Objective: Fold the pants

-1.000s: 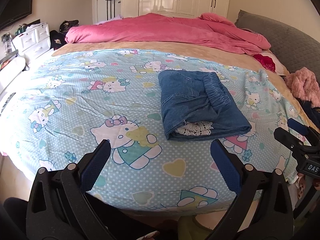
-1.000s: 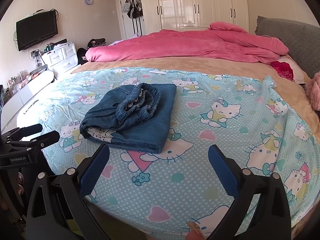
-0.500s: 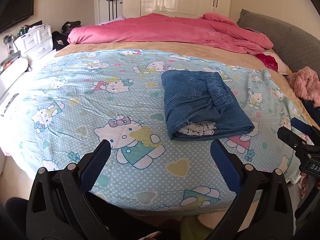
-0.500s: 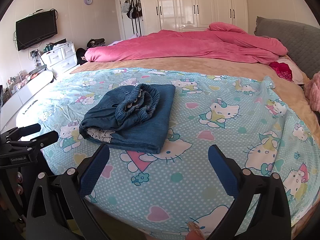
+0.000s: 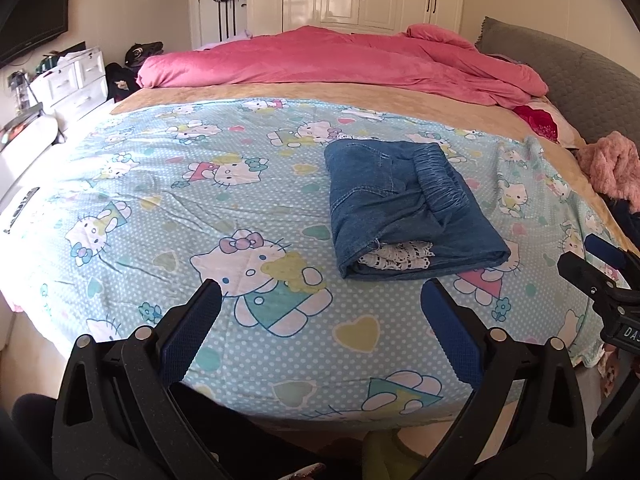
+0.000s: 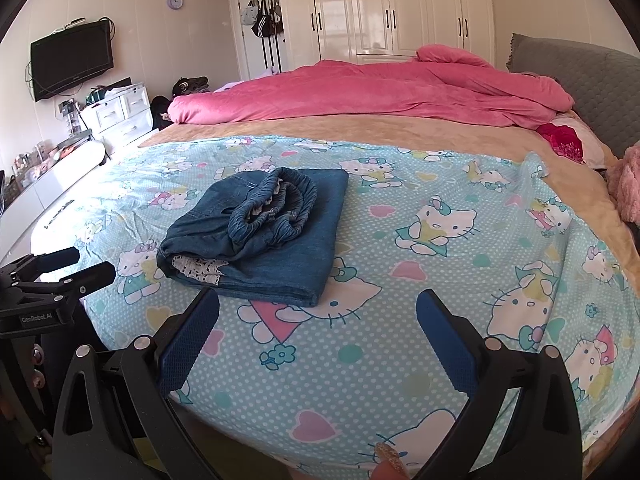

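Note:
Blue denim pants (image 5: 404, 204) lie folded in a compact bundle on the Hello Kitty sheet (image 5: 180, 208), with white lace trim showing at the near end. They also show in the right wrist view (image 6: 264, 236), waistband on top. My left gripper (image 5: 320, 320) is open and empty, held back near the bed's front edge, short of the pants. My right gripper (image 6: 318, 324) is open and empty, also near the front edge, right of the pants. The right gripper shows at the right edge of the left wrist view (image 5: 600, 276); the left gripper shows at the left edge of the right wrist view (image 6: 56, 276).
A pink duvet (image 5: 344, 60) is heaped at the far side of the bed. A pink fluffy garment (image 5: 612, 168) lies at the right edge by the grey headboard (image 5: 568, 64). White drawers (image 6: 116, 112) and a wall TV (image 6: 72, 64) stand left.
Both grippers have stayed open and nearly still. The left wrist view has shifted slightly, so the pants sit a little further right and lower. The pants have not moved on the bed.

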Demonstrator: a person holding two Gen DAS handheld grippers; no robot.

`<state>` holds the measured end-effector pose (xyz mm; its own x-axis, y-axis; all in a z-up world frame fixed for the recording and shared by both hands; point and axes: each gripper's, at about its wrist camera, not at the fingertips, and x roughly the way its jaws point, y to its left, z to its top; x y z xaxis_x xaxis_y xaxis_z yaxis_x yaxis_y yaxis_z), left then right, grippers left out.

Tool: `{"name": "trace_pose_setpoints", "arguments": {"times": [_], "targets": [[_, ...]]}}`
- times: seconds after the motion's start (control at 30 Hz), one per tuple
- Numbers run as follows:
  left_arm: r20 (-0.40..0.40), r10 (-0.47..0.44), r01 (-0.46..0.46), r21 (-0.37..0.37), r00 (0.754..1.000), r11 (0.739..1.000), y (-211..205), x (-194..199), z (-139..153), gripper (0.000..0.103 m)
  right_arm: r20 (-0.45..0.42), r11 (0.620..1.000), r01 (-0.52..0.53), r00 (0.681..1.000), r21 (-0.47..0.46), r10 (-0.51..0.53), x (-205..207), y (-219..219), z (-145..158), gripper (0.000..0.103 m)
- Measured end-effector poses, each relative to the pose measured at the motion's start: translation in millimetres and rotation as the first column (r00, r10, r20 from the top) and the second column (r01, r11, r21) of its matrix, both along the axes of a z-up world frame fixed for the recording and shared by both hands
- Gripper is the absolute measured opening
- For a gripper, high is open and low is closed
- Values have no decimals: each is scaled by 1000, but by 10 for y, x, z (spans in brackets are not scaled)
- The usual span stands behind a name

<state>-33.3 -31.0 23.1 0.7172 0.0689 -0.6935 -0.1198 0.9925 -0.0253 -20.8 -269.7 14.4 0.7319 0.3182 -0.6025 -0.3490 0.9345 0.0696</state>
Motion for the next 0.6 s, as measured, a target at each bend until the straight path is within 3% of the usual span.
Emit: {"name": "trace_pose_setpoints", "arguments": {"times": [0.47, 0.6], "targets": [[-13, 19, -20, -22, 1000, 1000, 50, 14, -15, 94, -7, 1000, 19, 1000, -10, -19, 11, -49, -6, 99], [-24, 53, -52, 8, 998, 999, 70, 30, -36, 94, -9, 1000, 23, 1000, -16, -23, 25, -50, -12, 99]]}}
